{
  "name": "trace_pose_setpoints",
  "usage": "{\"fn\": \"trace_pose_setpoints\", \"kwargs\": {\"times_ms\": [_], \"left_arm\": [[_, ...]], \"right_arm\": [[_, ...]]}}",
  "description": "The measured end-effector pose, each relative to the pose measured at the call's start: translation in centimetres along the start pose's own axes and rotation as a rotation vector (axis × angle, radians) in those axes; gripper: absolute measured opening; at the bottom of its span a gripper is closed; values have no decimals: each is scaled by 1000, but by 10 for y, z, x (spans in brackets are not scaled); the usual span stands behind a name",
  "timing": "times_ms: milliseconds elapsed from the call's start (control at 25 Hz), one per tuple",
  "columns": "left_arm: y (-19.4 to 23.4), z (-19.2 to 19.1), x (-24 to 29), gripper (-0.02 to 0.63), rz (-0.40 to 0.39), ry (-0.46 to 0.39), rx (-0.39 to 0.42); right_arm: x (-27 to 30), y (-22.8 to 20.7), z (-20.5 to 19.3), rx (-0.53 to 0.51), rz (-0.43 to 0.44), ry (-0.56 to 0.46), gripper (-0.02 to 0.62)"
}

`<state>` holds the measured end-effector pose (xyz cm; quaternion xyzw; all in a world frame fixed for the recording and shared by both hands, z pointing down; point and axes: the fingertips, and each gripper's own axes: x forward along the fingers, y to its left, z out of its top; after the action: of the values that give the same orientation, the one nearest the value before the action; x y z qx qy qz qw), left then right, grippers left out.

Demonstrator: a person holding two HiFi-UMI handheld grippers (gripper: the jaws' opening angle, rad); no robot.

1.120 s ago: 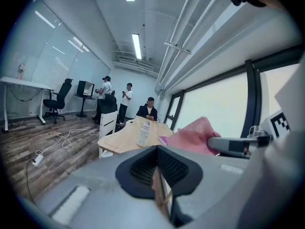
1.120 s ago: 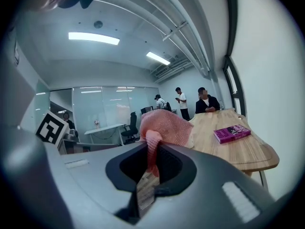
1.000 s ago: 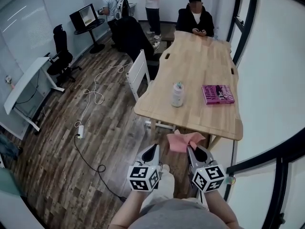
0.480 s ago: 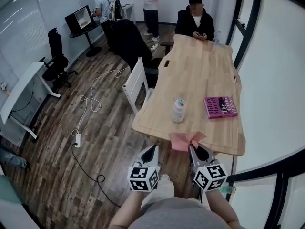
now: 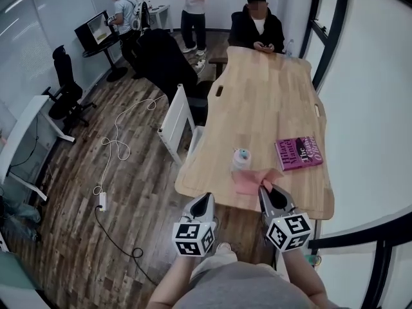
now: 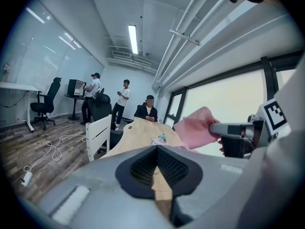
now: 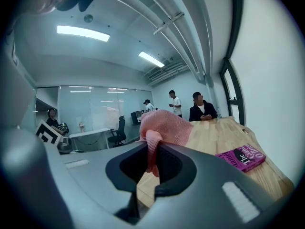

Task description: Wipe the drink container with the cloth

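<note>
Wooden table [image 5: 270, 95] bears bottle [image 5: 241, 159] near book [image 5: 299, 152]; right tongs [image 5: 271, 193] clench cloth [image 5: 248, 180], left tongs [image 5: 204, 202] closed.

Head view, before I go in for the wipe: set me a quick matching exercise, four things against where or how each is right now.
Things:
1. cloth
2. drink container
3. book
4. left tool

States:
A. lies flat on the table, to the right of the drink container
B. shut, with nothing in it
C. pinched in the right tool
D. stands upright close to the table's near edge

Pairs: 1-C, 2-D, 3-A, 4-B
</note>
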<state>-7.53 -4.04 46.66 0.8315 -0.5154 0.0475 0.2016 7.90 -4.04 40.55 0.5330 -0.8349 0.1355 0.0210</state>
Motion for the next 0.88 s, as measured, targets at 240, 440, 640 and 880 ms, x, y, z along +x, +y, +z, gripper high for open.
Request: {"fn": "trace_pose_setpoints", "kwargs": {"times_ms": [240, 440, 640, 880], "left_arm": [[18, 12, 29, 5, -3, 7, 4], [35, 19, 48, 3, 0, 13, 2], [45, 22, 57, 4, 6, 11, -7], [49, 18, 64, 5, 25, 17, -29]], "right_arm": [[43, -16, 17, -17, 0, -7, 26], [76, -30, 30, -27, -7, -19, 26], [100, -43, 39, -41, -14, -19, 26], [123, -59, 35, -49, -12, 17, 26]]}}
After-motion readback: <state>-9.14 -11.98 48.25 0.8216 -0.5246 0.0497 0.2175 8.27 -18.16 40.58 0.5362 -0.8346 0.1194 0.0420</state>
